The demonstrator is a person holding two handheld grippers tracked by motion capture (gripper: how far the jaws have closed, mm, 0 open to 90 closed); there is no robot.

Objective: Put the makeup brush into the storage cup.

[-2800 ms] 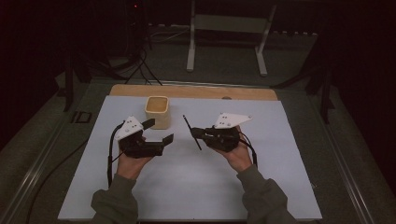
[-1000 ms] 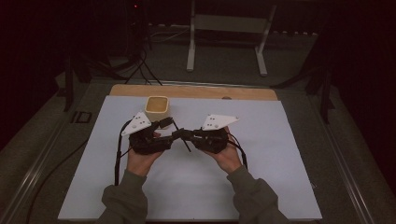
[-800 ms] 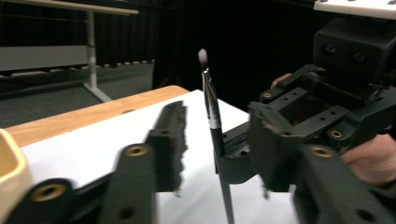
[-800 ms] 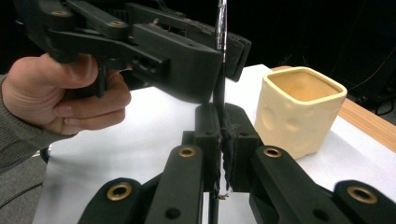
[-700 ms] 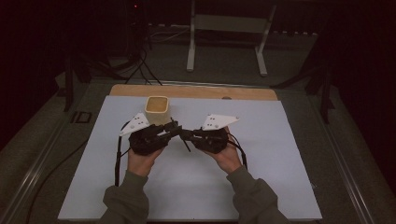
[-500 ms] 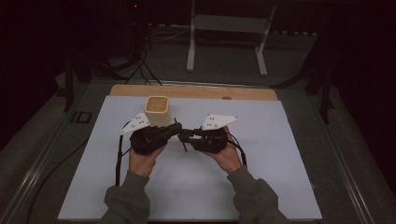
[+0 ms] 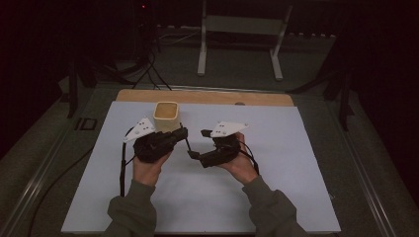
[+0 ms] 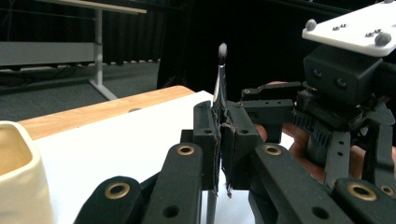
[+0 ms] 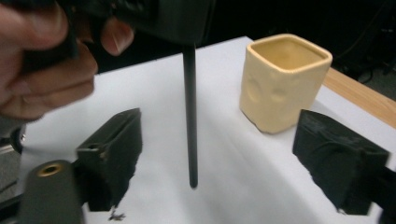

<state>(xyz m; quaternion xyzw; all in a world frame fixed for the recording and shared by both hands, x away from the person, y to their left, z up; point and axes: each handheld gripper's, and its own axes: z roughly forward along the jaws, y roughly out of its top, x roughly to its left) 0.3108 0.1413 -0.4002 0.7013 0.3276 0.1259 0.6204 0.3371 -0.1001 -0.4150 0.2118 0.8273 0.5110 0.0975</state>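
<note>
Since a few seconds back the two hands have come together over the middle of the bench (image 7: 296,187); the thin black brush (image 9: 189,116), then carried by the right claw, has passed to the left one, and the right claw's jaws have just been opening.

At the left of the high view, the left claw (image 7: 182,134) is pressed together on the brush, pinching its shaft. In the left gripper view the shaft stands upright between the pads, its pale tip (image 8: 222,49) rising above them. Just behind that claw, near the bench's far edge, sits the cream square cup (image 7: 166,116), upright and open at the top, on the white sheet.

To the right, the right claw (image 7: 196,147) is spread wide. In the right gripper view its two jaws stand well apart, with the brush hanging between them and touching neither. The person's right hand (image 7: 242,165) holds this claw close beside the left one.
</note>
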